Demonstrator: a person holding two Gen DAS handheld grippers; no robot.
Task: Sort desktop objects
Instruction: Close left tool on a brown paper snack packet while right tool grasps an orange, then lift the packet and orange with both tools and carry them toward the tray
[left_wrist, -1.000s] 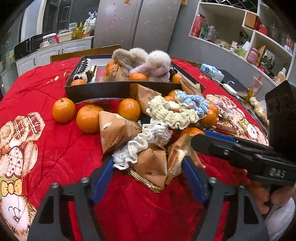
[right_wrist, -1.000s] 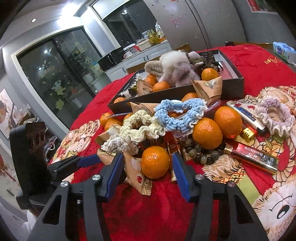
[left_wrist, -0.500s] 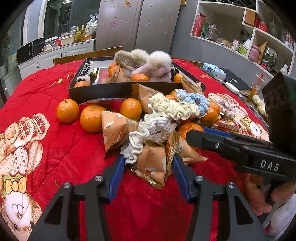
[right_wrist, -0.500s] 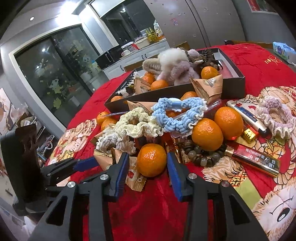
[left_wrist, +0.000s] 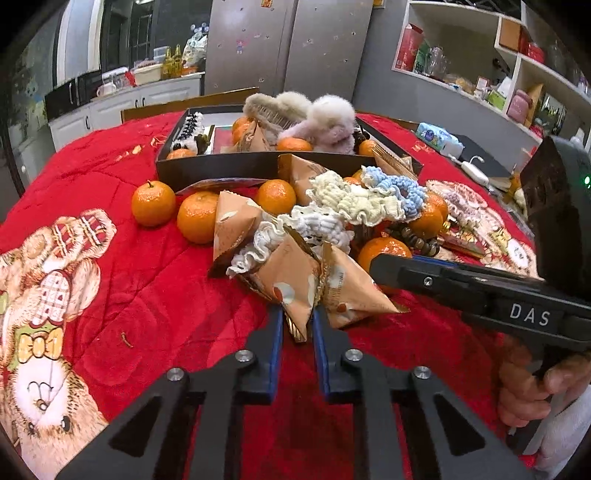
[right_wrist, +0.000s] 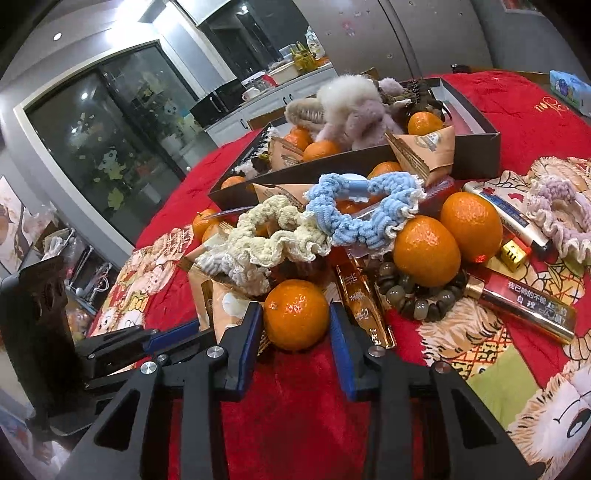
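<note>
My left gripper (left_wrist: 297, 321) is shut on a tan triangular snack packet (left_wrist: 293, 284) at the near edge of a pile on the red cloth. My right gripper (right_wrist: 295, 321) is shut on a mandarin (right_wrist: 296, 314), its blue pads touching both sides; the same mandarin (left_wrist: 382, 251) shows behind the right gripper's finger in the left wrist view. Cream (right_wrist: 273, 232) and blue (right_wrist: 364, 214) scrunchies lie on top of the pile. A black tray (left_wrist: 218, 166) behind holds mandarins, packets and furry clips (left_wrist: 328, 122).
Loose mandarins (left_wrist: 153, 203) lie left of the pile. Two more mandarins (right_wrist: 426, 251), a bead bracelet (right_wrist: 417, 299), a gold-red tube (right_wrist: 524, 306), a lighter (right_wrist: 506, 214) and a lilac scrunchie (right_wrist: 557, 218) lie to the right. The left gripper (right_wrist: 162, 339) shows beside the right one.
Both grippers have closed: the left one's jaws came together on the snack packet, the right one's narrowed onto the mandarin. Both moved slightly forward into the pile.
</note>
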